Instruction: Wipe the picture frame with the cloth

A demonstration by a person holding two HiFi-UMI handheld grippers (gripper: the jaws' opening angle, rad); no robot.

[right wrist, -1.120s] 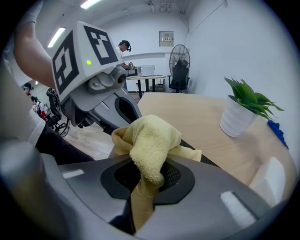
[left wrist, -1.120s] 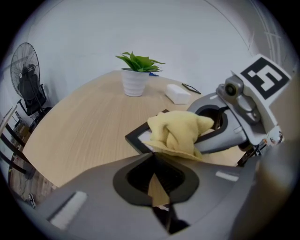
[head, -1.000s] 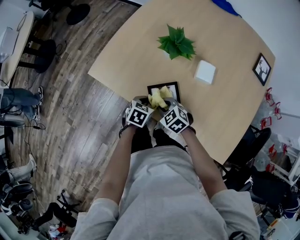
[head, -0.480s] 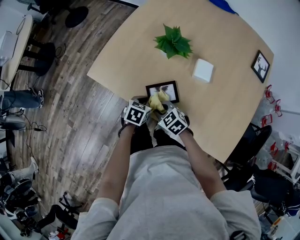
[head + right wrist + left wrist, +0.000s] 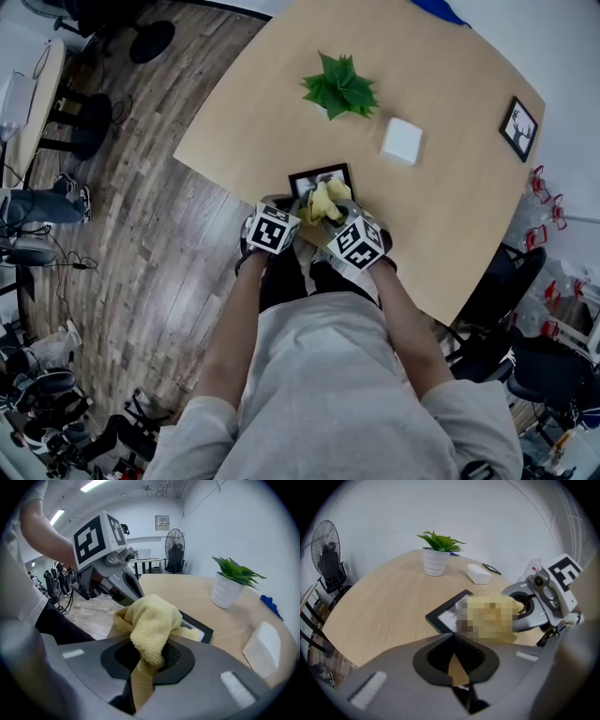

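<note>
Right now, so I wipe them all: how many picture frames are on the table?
2. One picture frame lies at the near edge, partly under the yellow cloth; the second frame lies near the right edge.

The room is evenly bright: strip lights point(image 5: 91, 485) on the ceiling, up and left beyond my right gripper point(image 5: 147, 660), cast soft light, with only a faint shadow under the cloth point(image 5: 152, 618) where it hangs into the jaws. Both gripper views are fisheye, bowing the table point(image 5: 384, 606) edge and going black in the corners, and the grey body nearest each lens is soft. My head view is cool and slightly washed, the white wall point(image 5: 562, 56) beyond the table nearly blown out.
</note>
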